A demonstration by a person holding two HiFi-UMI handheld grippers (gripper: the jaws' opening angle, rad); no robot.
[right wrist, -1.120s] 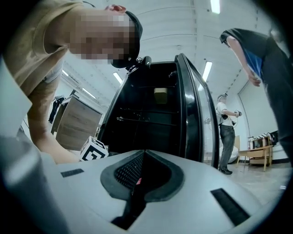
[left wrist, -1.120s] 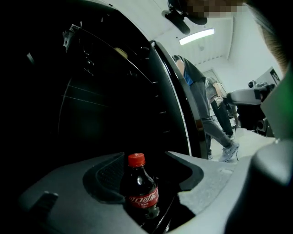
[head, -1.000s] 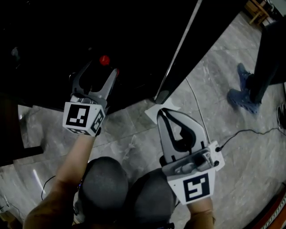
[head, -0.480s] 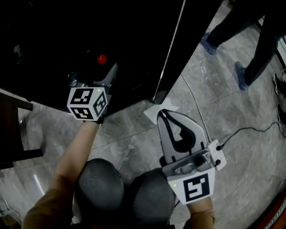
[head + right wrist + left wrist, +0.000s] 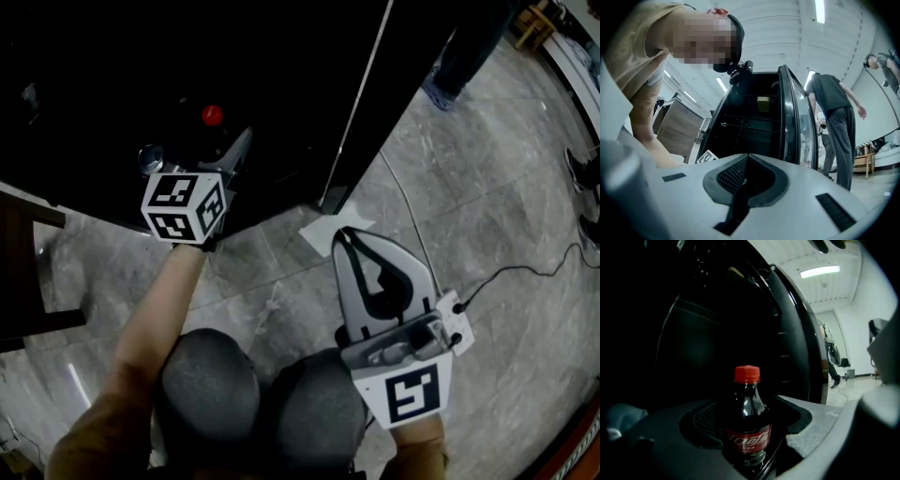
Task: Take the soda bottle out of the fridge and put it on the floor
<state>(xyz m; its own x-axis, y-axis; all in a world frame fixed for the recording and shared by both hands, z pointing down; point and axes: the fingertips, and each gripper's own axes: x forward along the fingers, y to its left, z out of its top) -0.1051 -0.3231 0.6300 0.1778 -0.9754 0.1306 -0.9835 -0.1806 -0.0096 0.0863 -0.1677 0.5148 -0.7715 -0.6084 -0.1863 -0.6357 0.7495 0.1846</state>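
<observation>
Dark soda bottle [image 5: 746, 423], red cap and label, upright between opening jaws of left tongs [image 5: 199, 142]; right tongs [image 5: 349, 239] closed, empty

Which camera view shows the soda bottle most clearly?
The left gripper view: the soda bottle stands, cap to label, between the left gripper's opening jaws. The head view shows only its red cap in the fridge. The right gripper view does not show it.
</observation>
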